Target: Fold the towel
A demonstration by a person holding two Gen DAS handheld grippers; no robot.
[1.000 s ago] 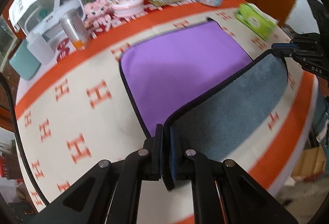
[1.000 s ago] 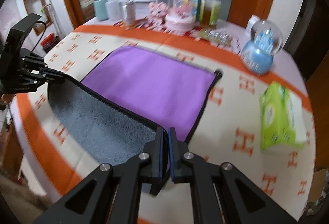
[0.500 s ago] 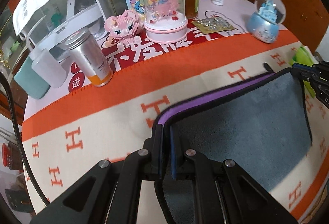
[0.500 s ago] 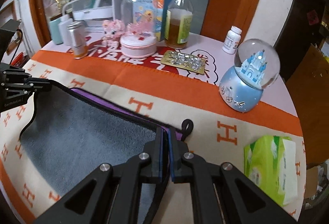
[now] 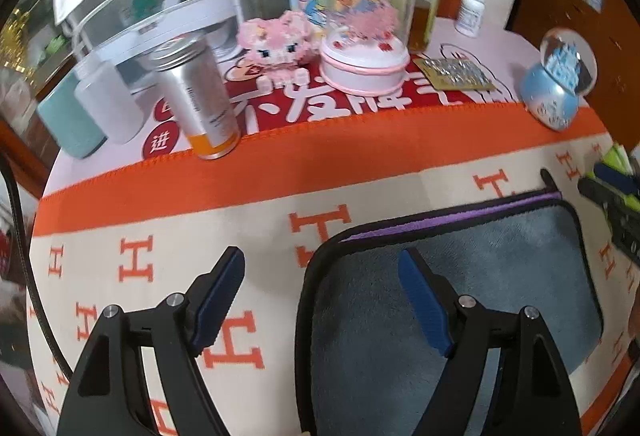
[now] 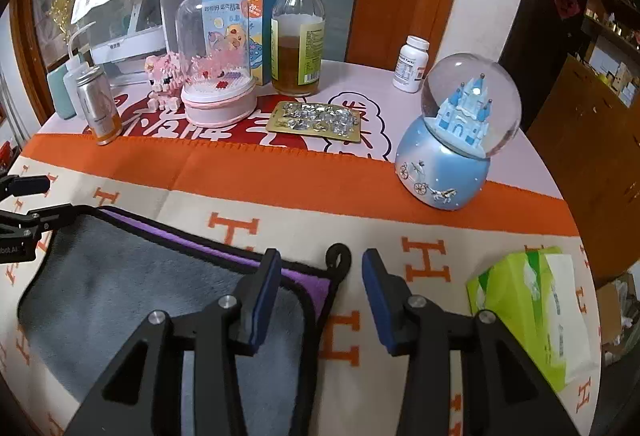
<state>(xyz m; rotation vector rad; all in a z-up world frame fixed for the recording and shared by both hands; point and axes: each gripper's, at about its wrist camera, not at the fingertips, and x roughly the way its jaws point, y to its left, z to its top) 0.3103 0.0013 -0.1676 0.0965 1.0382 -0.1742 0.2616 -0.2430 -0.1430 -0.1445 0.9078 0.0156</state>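
Note:
The towel [image 5: 500,276] lies folded in half on the cloth, grey side up, with a strip of its purple side showing along the far edge. It also shows in the right wrist view [image 6: 132,276]. My left gripper [image 5: 320,276] is open over the towel's far left corner, its right finger above the grey pile. My right gripper [image 6: 316,276] is open over the far right corner, beside the towel's black hanging loop [image 6: 338,256]. Neither holds anything.
The cream and orange H-patterned cloth [image 5: 160,203] covers the table. Behind it stand a metal can [image 5: 196,99], a pink domed toy [image 5: 360,35], a bottle [image 6: 298,31], a blister pack [image 6: 316,119] and a snow globe [image 6: 460,139]. A green tissue pack [image 6: 532,312] lies at the right.
Both grippers carried the near edge over to the far edge, folding the towel grey side up. Both have since opened and let go of the corners.

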